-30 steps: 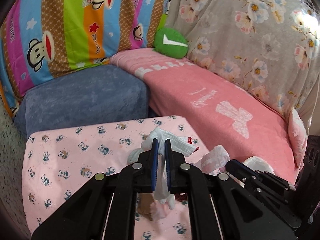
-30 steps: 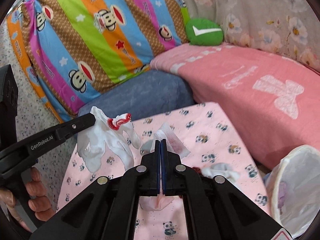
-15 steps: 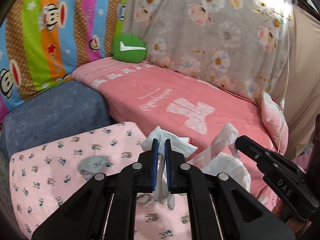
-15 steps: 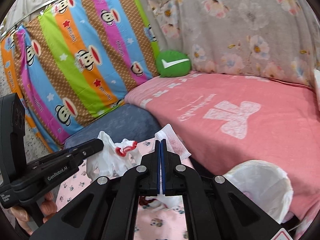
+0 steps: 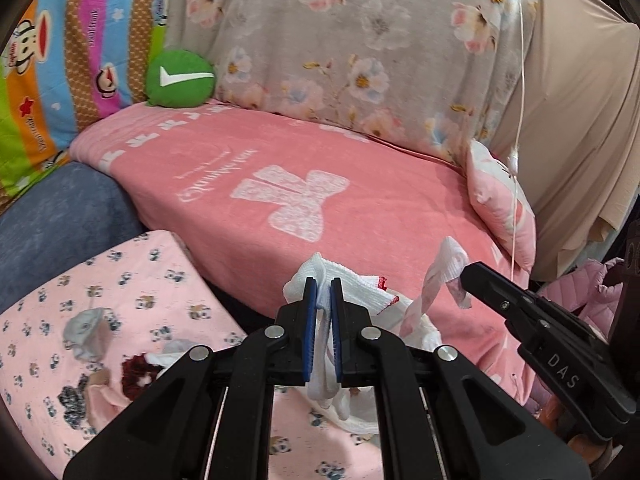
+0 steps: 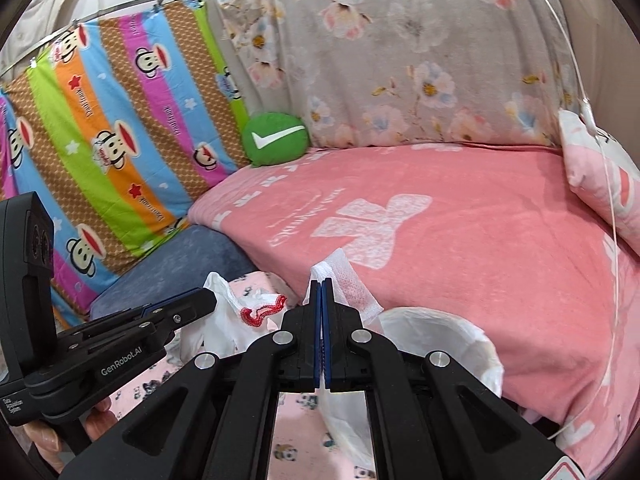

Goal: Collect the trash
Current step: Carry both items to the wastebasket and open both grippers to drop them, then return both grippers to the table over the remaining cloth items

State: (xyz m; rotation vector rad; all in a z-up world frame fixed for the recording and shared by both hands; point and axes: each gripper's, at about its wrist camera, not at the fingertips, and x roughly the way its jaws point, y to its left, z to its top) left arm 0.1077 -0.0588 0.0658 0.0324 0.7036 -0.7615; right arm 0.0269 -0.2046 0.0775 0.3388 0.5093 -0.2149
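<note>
Left claw (image 5: pixel 323 300) clamped on white red-trimmed glove (image 5: pixel 352 286), right claw (image 6: pixel 322 304) pinching white mesh wrapper (image 6: pixel 348 280), white-lined bin (image 6: pixel 444 332) beside pink bed (image 6: pixel 460 240), panda-print surface (image 5: pixel 152 280) below

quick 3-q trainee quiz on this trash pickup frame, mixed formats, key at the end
1. True or false: the left hand-held gripper is open and holds nothing.
2. Multiple choice: what does the right hand-held gripper pinch? A) a green cushion B) a white-and-pink wrapper C) a blue block
3. Fill in: the white-lined bin sits just below and to the ___ of the right hand-held gripper in its own view.

Key
1. False: it is shut on a white glove with a red-trimmed cuff.
2. B
3. right
</note>
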